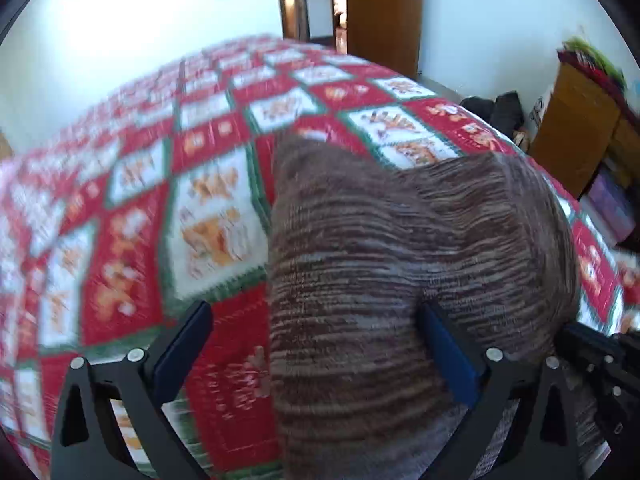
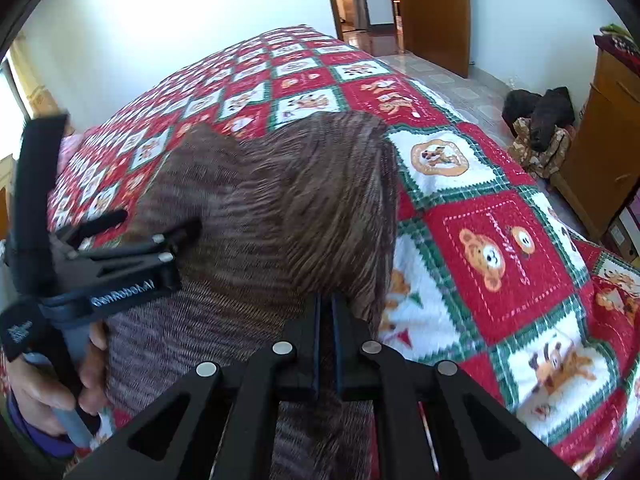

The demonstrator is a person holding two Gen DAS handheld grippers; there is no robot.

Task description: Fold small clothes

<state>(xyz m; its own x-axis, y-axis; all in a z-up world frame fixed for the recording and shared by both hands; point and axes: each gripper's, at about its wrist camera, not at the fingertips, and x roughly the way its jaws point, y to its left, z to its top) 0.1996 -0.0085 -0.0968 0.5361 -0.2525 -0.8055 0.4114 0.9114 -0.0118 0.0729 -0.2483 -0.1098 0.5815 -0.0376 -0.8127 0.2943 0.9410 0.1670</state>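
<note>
Garment: a brown and grey striped knitted garment [image 2: 280,208] is lifted off the bed [image 2: 496,248], hanging in a hump over the patchwork cover near the bed's front edge.
Right gripper [image 2: 327,320]: its fingers are drawn narrow, pinched on the lower edge of the garment, with almost no gap left between them.
Left gripper [image 1: 316,344]: its fingers are spread wide, one on each side of the garment's left part; no pinch on the cloth is seen.
Hand [image 2: 44,392]: the left gripper's handle is gripped by it, close beside the garment's left edge.
Risk, slipping: the garment is judged to be held at one edge only, so it may slide out or swing when moved.
Risk, uneven fold: with the left side unheld, the cloth may bunch or twist as it is laid on the bed.
Risk, missed grasp: the left view is blurred, so the left fingers may close on too little cloth or on the bed cover.
Containers: none are seen on the bed; a wooden cabinet [image 2: 600,140] stands beyond the bed's right side, its contents hidden.
</note>
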